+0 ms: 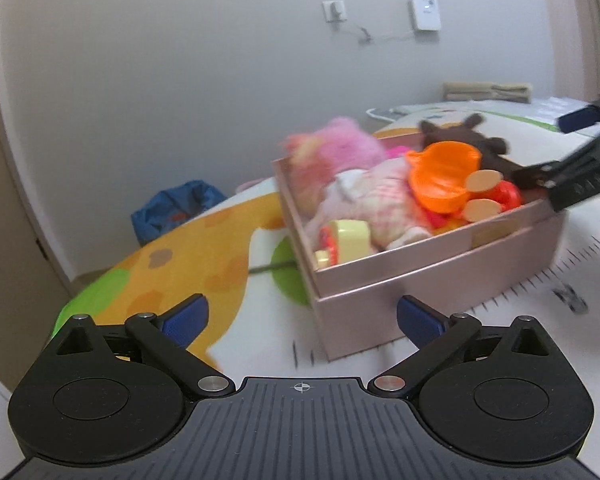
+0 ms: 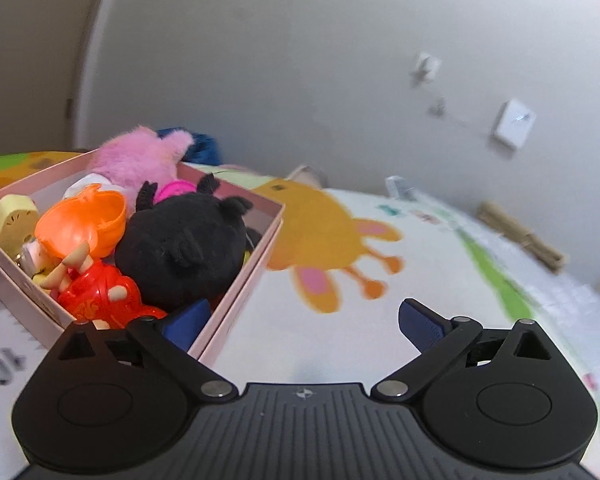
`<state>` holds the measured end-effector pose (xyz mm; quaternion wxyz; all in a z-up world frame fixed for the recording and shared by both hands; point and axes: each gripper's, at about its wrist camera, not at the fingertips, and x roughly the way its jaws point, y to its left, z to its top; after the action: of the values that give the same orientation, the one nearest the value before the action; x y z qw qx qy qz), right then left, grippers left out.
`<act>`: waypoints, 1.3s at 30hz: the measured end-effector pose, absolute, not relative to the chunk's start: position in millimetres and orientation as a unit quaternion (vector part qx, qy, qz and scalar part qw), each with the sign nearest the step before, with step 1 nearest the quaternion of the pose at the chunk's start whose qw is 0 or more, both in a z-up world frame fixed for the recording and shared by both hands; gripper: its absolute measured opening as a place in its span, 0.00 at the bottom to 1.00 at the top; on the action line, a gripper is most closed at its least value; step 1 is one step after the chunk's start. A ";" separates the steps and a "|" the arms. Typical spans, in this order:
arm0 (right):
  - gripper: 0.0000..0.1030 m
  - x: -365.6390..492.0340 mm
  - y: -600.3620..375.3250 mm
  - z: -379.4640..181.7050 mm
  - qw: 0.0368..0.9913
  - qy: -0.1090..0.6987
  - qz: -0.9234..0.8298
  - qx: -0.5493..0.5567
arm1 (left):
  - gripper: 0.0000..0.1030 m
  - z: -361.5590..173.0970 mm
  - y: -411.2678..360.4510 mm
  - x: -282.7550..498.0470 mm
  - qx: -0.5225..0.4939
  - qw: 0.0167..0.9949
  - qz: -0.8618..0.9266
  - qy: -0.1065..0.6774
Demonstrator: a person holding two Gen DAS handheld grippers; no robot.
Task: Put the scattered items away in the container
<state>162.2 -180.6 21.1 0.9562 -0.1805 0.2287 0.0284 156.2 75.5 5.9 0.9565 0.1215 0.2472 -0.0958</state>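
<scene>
Pinkish cardboard, the box (image 1: 420, 276) sits on a cartoon play mat (image 2: 340, 280), just ahead of the left gripper (image 1: 302, 316) and beside the right gripper (image 2: 300, 320), both spread wide and empty. Inside, packed together, lie a black plush (image 2: 180, 252), pink plush (image 1: 340, 144), doll (image 1: 380, 200), orange cup (image 1: 444, 176) and red toy (image 2: 100, 296).

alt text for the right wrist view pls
A pink box packed with toys, a black plush and orange plastic toy on top, sits on a cartoon play mat. The open, empty right hand-held gripper hovers beside it.
</scene>
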 end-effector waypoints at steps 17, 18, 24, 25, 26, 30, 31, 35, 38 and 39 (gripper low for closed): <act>1.00 67.3 -195.3 -6.1 0.952 0.299 0.056 -0.033 | 1.00 -10.8 35.4 123.5 0.005 0.939 -0.042 0.340; 1.00 63.0 -197.3 -8.9 0.951 0.303 0.049 -0.035 | 1.00 -11.9 31.3 118.4 0.013 0.941 -0.030 0.338; 1.00 69.3 -201.6 -19.1 0.938 0.344 0.039 -0.028 | 1.00 -11.8 23.0 108.3 0.030 0.943 0.000 0.331; 1.00 71.4 -203.6 -19.9 0.938 0.345 0.039 -0.019 | 1.00 -11.9 23.9 107.1 0.028 0.943 0.004 0.332; 1.00 73.2 -204.5 -21.0 0.939 0.343 0.038 -0.017 | 1.00 -12.4 24.9 106.0 0.026 0.943 0.007 0.333; 1.00 79.4 -205.0 -22.7 0.940 0.339 0.033 -0.016 | 1.00 -13.5 29.5 106.4 0.011 0.941 0.004 0.338; 1.00 78.7 -205.0 -22.8 0.940 0.338 0.032 -0.016 | 1.00 -13.4 30.4 106.5 0.009 0.941 0.003 0.338; 1.00 78.0 -206.5 -22.0 0.940 0.339 0.033 -0.016 | 1.00 -13.6 30.9 106.5 0.008 0.941 0.002 0.338; 1.00 78.3 -207.3 -21.7 0.940 0.339 0.034 -0.016 | 1.00 -13.8 31.9 106.3 0.007 0.941 0.002 0.338; 1.00 78.1 -207.2 -21.5 0.940 0.339 0.033 -0.016 | 1.00 -13.9 32.2 106.6 0.008 0.941 0.002 0.338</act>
<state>78.1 -207.2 -21.5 0.9401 -0.0159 0.3388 0.0334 106.6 32.2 -13.9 0.9410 0.0077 0.3382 0.0023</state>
